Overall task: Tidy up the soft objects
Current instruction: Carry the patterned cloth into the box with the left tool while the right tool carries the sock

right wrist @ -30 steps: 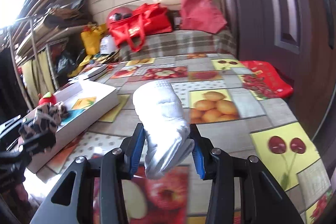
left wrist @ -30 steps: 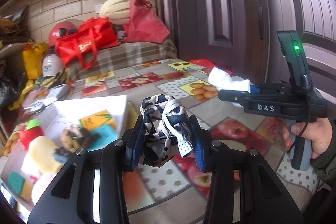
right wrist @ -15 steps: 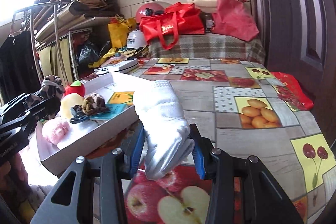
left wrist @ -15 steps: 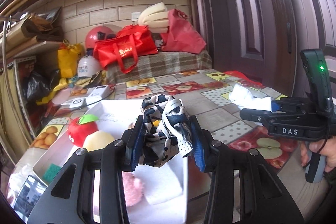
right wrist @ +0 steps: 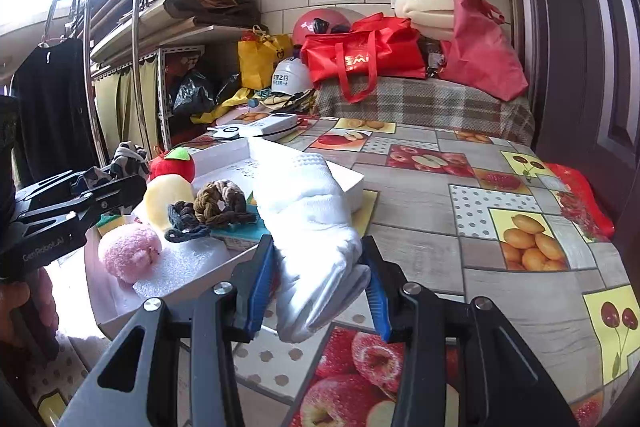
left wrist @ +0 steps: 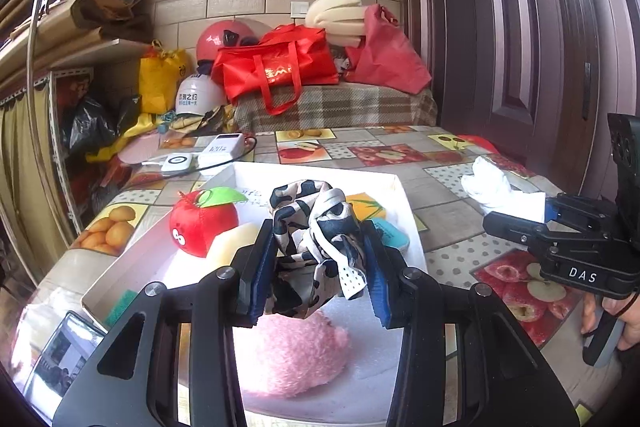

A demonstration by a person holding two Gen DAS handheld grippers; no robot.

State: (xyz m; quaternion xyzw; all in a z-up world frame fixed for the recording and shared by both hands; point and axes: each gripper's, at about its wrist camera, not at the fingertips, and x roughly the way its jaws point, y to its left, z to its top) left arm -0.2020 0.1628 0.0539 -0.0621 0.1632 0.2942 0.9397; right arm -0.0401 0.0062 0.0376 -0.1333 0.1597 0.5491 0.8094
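From the left wrist view I see my left claw pinching a crumpled black-and-white patterned fabric scrunchie between its 2 blue pads, held above the shallow white cardboard box on the fruit-print oilcloth table. Inside the box lie a red plush apple with a green leaf, a pale yellow foam piece just beside it, and a fluffy pink plush ball directly below the claw. At the right edge, my right claw grips a white knitted sock over the table. From the right wrist view, that right claw is pressed on the sock, which sticks up and forward from the pads, near the box's right wall. In the box I also make out a brown braided hair tie touching a dark braided hair tie. The left claw hangs at the left, over the box's far side.
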